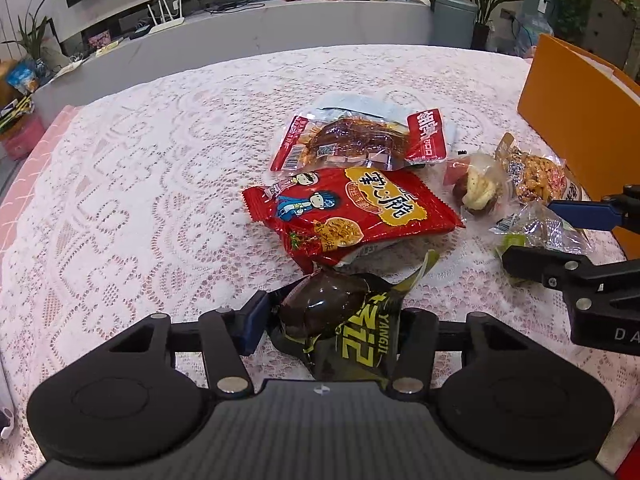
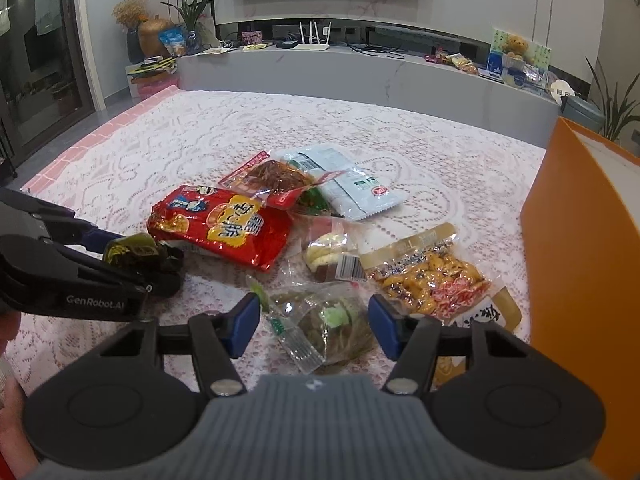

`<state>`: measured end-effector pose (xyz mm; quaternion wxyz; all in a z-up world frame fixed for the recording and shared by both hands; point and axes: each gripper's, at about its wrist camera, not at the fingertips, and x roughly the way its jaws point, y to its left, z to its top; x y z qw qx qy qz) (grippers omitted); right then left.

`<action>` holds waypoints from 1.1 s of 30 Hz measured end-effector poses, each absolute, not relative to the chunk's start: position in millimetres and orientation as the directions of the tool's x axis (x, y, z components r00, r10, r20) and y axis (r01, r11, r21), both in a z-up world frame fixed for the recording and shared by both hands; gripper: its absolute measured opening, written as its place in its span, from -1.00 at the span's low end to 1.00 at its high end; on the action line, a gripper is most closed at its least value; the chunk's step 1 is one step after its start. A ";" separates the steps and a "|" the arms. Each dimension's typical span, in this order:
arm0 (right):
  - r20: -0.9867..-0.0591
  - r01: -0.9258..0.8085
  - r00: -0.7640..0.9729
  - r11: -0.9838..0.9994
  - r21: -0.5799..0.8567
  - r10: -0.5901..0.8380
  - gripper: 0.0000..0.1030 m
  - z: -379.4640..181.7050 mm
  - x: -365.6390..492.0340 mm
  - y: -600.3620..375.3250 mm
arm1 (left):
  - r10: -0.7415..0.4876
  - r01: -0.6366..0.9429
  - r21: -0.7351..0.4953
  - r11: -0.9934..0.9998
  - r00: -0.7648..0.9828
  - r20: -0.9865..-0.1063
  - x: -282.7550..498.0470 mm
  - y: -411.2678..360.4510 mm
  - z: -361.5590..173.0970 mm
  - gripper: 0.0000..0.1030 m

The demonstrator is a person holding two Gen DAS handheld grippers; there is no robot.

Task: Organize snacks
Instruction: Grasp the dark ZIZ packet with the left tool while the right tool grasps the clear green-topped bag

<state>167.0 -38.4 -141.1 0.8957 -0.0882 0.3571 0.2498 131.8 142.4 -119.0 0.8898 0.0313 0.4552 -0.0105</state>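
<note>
My left gripper [image 1: 328,320] is shut on a black-and-yellow snack pack [image 1: 340,328], seen from the side in the right wrist view [image 2: 132,252]. My right gripper [image 2: 314,320] is open, its blue pads either side of a clear green snack pack [image 2: 328,328] that lies on the table; the pads do not touch it. That pack also shows in the left wrist view [image 1: 540,236]. A red noodle bag [image 1: 352,212] lies in the middle, also in the right wrist view [image 2: 220,224]. An orange box [image 2: 584,264] stands at the right.
On the lace tablecloth [image 1: 140,200] lie a red-ended spicy strip pack [image 1: 352,140], a pale blue-white packet [image 2: 344,180], a clear pack with a bun-like snack [image 2: 332,252] and a yellow-orange snack pack [image 2: 432,276]. A long TV counter [image 2: 360,68] runs behind.
</note>
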 end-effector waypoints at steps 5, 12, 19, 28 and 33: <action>-0.684 -0.515 0.625 0.857 -0.001 0.375 0.17 -143.2 164.9 -35.7 | 0.015 0.048 0.053 0.997 0.592 -0.806 132.3 140.6 -120.1 0.20; -0.685 -0.512 0.636 0.859 -0.029 0.356 0.19 -148.1 164.2 -32.3 | 0.009 0.070 0.065 0.995 0.611 -0.792 132.4 136.3 -121.5 0.23; -0.694 -0.507 0.640 0.860 -0.061 0.329 -0.03 -149.7 162.2 -31.5 | 0.018 0.084 0.089 0.992 0.619 -0.785 127.8 130.1 -117.8 0.01; -0.677 -0.498 0.625 0.867 0.039 0.389 -0.09 -132.6 151.1 -43.2 | -0.100 0.031 -0.102 0.994 0.614 -0.783 112.4 141.7 -102.5 -0.04; -0.675 -0.491 0.607 0.866 0.097 0.420 -0.10 -125.3 145.9 -51.6 | -0.134 0.035 -0.145 0.989 0.634 -0.762 101.6 134.4 -90.7 -0.04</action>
